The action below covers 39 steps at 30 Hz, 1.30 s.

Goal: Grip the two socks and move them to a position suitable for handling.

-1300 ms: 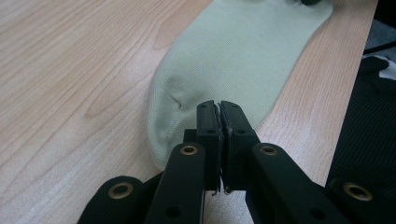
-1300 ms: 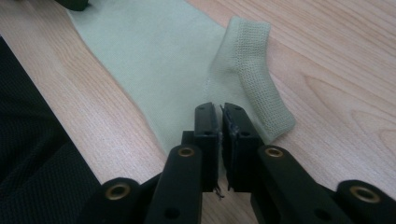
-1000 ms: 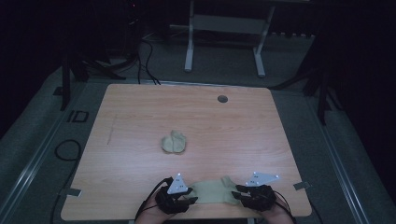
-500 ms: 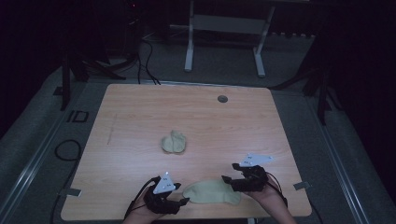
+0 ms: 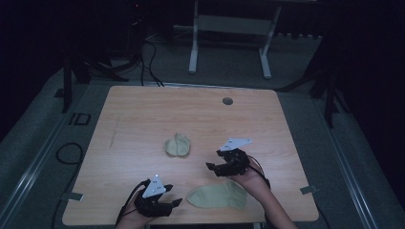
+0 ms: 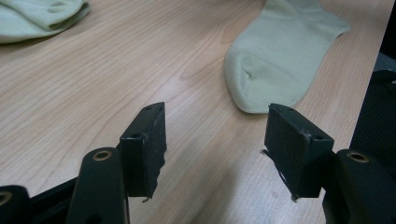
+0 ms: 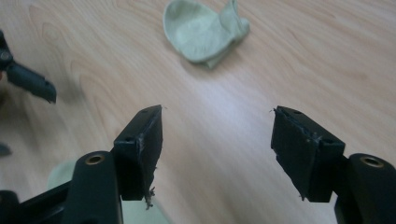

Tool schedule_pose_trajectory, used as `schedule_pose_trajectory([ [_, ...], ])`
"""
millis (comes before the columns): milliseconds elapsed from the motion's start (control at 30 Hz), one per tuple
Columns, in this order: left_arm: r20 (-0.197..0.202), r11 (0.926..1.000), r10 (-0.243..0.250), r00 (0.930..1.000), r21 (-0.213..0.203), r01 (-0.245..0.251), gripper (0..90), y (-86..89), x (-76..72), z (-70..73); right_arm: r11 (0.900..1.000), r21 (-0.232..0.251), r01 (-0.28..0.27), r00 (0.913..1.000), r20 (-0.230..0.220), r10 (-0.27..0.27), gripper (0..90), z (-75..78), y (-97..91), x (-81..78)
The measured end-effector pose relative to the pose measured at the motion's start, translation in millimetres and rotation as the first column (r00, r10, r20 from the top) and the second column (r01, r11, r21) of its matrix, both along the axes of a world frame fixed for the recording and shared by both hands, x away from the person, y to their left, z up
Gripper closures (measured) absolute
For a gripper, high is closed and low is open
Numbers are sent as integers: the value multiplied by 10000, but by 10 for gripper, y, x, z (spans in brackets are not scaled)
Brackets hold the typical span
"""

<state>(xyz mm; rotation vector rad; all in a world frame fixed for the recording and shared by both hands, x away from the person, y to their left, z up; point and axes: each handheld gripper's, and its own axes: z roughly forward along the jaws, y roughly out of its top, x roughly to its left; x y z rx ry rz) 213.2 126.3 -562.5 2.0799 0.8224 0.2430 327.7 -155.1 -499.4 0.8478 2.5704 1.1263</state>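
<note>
Dim room, dark floor, and one pale wooden table (image 5: pixel 143 119) lit from above. Going from the fingers outward: the left gripper (image 6: pixel 217 140) has its jaws spread with bare wood between them, grasping nothing. The right gripper (image 7: pixel 217 140) is likewise released, its jaws apart over empty tabletop.

A second ago both grippers sat together at the near edge, on the flat sock; the jaws of each have just been opening, and now nothing lies between them. The right hand has since lifted away toward the table's middle. That suggests the flat sock has been laid out and let go, and the bunched sock comes next.

The flat sock (image 5: pixel 217 196) lies near the front edge, between the two hands, its long axis running left to right along that edge. The bunched sock (image 5: pixel 177 145) sits crumpled mid-table, just ahead of the right gripper.
</note>
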Motion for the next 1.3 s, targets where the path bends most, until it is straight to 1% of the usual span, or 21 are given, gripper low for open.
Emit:
schedule_pose_trajectory([
  [133,-106,10000,46,9999,-3,-46,390,24,7,-22,9997,12,-255,9996,-122,255,339,42,222,138],
  [200,-196,10000,39,9998,22,-38,390,28,8,-37,9993,-105,-350,9993,-143,349,340,42,353,212],
  [267,-280,9999,108,9995,54,-106,390,33,11,-51,9990,-86,-432,9988,-245,430,340,31,458,288],
  [333,-312,10000,70,9995,28,-69,390,40,12,-58,9993,-115,-355,9990,-275,351,356,18,550,353],
  [400,-336,10000,59,9994,-31,-60,390,44,12,-60,9991,-56,-430,9982,-424,427,359,-3,674,422],
  [467,-306,10000,55,9995,-42,-56,390,47,11,-55,9989,-162,-434,9980,-460,427,372,-25,796,477],
  [500,-303,10000,44,9995,-64,-46,390,49,10,-51,9984,-321,-457,9981,-435,443,373,-54,924,532],
  [533,-302,9999,39,9995,-108,-42,390,51,8,-49,9984,-321,-457,9981,-435,443,373,-54,924,532],
  [633,-329,9996,139,9994,-226,-147,390,59,-1,-42,9980,-558,-291,9989,-379,270,407,-101,1089,618],
  [667,-326,9996,160,9993,-240,-167,390,62,-6,-39,9973,-715,-173,9992,-384,146,411,-132,1164,670],
  [700,-327,9995,139,9994,-290,-149,390,65,-14,-36,9962,-866,119,9993,-340,-149,411,-170,1250,730],
  [733,-302,9995,113,9995,-286,-121,390,66,-20,-33,9962,-866,119,9993,-340,-149,411,-170,1250,730],
  [800,-361,9996,75,9993,-284,-85,390,66,-24,-35,9933,-1098,359,9988,-293,-393,406,-221,1328,780],
  [833,-370,9996,55,9993,-287,-66,390,67,-25,-38,9900,-1304,530,9982,-200,-561,400,-252,1365,801],
  [933,-369,9997,73,9993,-242,-82,390,62,-27,-44,9818,-1616,997,9948,-23,-1014,376,-349,1454,838],
  [1000,-373,9997,77,9993,-246,-87,390,61,-32,-43,9788,-1753,1059,9940,-97,-1093,358,-407,1517,824],
  [1100,-393,9997,63,9992,-254,-73,390,56,-35,-46,9657,-2385,1030,9943,-27,-1067,321,-517,1603,801],
  [1133,-398,9997,62,9992,-252,-72,390,55,-35,-48,9661,-2348,1073,9941,114,-1077,324,-534,1609,785],
  [1233,-402,9997,54,9992,-256,-65,390,54,-38,-47,9660,-2365,1047,9944,121,-1048,351,-531,1618,774],
  [1267,-385,9997,70,9992,-250,-79,390,56,-40,-44,9661,-2374,1018,9947,80,-1028,373,-528,1617,779],
  [1300,-357,9997,84,9993,-240,-92,390,58,-41,-39,9657,-2393,1011,9947,81,-1022,425,-522,1614,779],
])
